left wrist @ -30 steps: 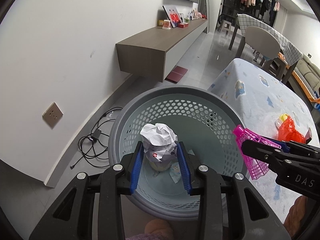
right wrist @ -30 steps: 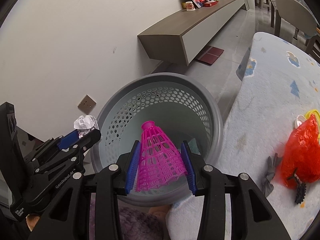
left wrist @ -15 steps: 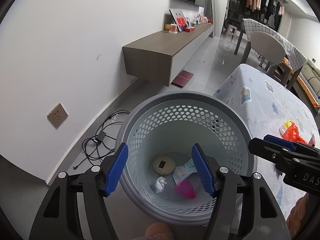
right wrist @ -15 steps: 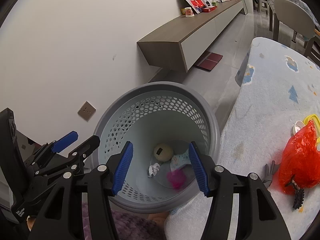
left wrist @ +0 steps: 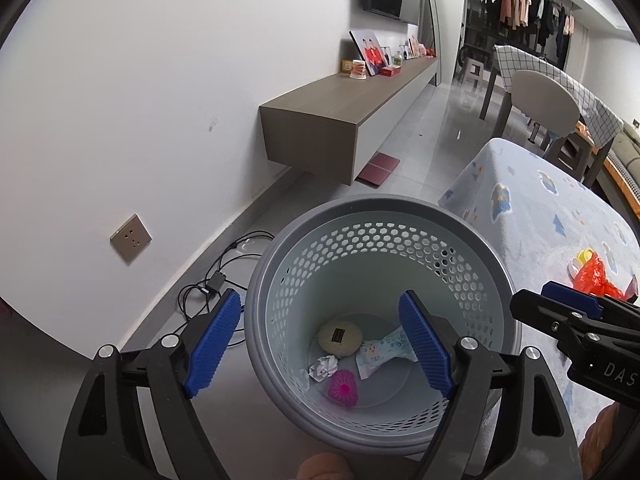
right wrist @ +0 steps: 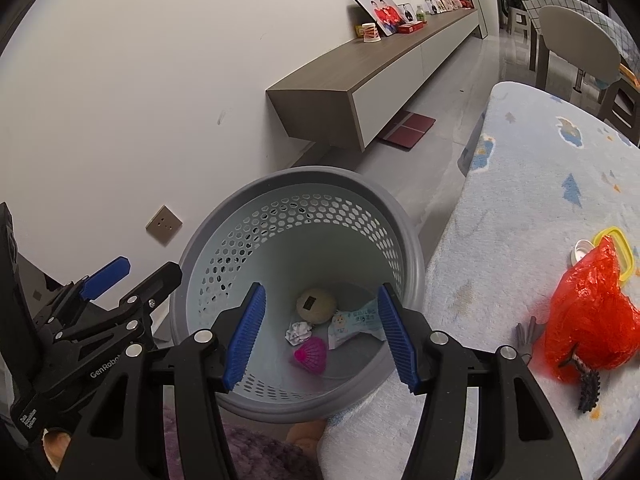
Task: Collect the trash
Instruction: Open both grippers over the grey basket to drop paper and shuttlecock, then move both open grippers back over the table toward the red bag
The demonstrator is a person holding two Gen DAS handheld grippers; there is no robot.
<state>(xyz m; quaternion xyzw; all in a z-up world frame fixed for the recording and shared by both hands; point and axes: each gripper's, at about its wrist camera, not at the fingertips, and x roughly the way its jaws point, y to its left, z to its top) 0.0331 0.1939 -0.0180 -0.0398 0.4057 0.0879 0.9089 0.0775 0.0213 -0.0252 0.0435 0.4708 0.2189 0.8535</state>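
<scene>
Both tongs, left [left wrist: 320,344] & right [right wrist: 320,332], spread, empty over bin [left wrist: 360,208], jaws just been opening. Next: red bag [right wrist: 592,320] on desk; pinch bunched top.

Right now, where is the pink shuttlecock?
The pink shuttlecock lies on the bottom of the grey basket, in both wrist views, just below the crumpled paper ball and left of the printed wrapper.

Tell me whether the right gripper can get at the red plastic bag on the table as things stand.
Probably yes: the right gripper is open and empty over the basket, and the red plastic bag lies uncovered on the table just beside it.
</scene>
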